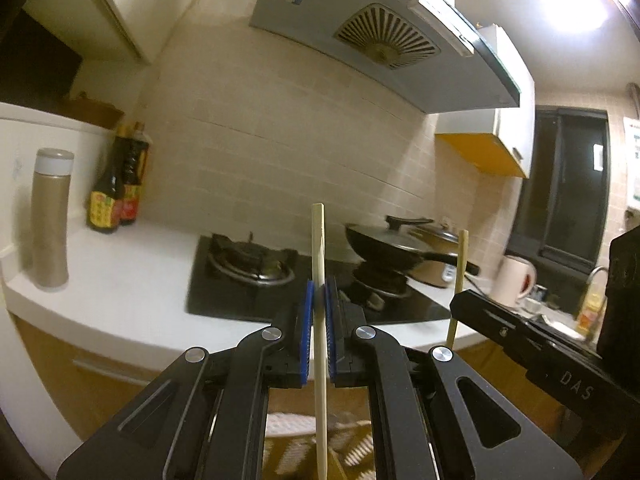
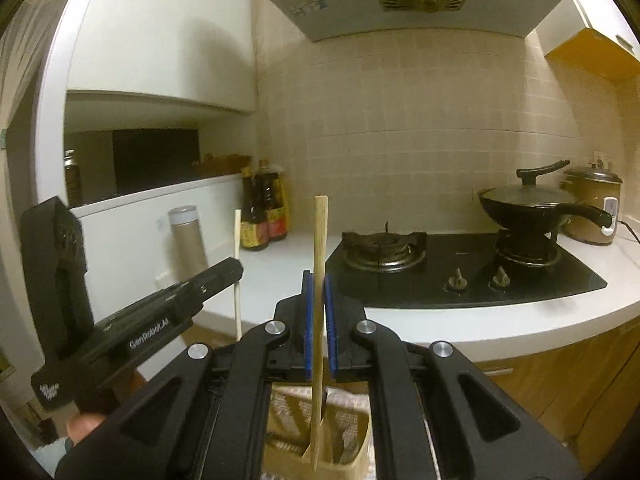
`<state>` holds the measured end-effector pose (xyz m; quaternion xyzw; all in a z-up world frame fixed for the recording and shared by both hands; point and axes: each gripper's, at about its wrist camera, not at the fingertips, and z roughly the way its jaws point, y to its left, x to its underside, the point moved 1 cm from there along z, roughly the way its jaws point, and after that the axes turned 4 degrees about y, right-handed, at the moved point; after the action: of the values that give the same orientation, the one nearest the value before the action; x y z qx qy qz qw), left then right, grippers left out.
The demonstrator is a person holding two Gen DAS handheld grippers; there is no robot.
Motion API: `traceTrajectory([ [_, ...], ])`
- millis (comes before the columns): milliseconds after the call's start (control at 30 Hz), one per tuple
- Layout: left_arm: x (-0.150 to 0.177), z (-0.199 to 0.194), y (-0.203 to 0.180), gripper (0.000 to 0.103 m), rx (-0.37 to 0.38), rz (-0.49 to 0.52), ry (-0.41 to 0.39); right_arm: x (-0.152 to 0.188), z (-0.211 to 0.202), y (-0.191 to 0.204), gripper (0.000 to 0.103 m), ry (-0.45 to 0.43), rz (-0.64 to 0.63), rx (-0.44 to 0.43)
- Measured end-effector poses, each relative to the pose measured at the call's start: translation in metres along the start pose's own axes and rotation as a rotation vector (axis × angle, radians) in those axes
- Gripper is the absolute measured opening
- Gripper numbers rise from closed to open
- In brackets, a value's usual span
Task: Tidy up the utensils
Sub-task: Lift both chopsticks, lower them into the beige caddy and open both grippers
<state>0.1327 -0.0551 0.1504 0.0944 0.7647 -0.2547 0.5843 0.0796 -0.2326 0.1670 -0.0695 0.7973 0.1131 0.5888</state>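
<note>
My left gripper [image 1: 319,292] is shut on a wooden chopstick [image 1: 319,264] and holds it upright. My right gripper [image 2: 319,280] is shut on a second wooden chopstick [image 2: 319,264], also upright. Below the right gripper, that chopstick's lower end sits in a compartment of a tan utensil holder [image 2: 356,464]. The holder's edge also shows blurred under the left gripper [image 1: 352,444]. The right gripper with its chopstick [image 1: 460,276] shows at the right of the left wrist view. The left gripper with its chopstick [image 2: 237,264] shows at the left of the right wrist view.
A white counter [image 2: 280,272] carries a black gas hob [image 2: 460,276], a lidded black wok [image 2: 520,204], a rice cooker [image 2: 592,208], sauce bottles [image 2: 264,212] and a tan flask [image 1: 50,216]. A range hood [image 1: 360,32] hangs above. A white kettle [image 1: 516,280] stands far right.
</note>
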Motion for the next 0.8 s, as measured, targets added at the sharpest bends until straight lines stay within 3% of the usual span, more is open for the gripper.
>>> traceTrajectory([
  [300, 0.02, 0.022, 0.01, 0.004, -0.049, 0.019, -0.03, 0.027, 0.04, -0.007, 0.004, -0.01, -0.025, 0.038],
  [800, 0.047, 0.032, 0.019, 0.004, -0.038, 0.024, 0.042, 0.057, 0.047, -0.009, 0.004, 0.03, -0.039, 0.035],
])
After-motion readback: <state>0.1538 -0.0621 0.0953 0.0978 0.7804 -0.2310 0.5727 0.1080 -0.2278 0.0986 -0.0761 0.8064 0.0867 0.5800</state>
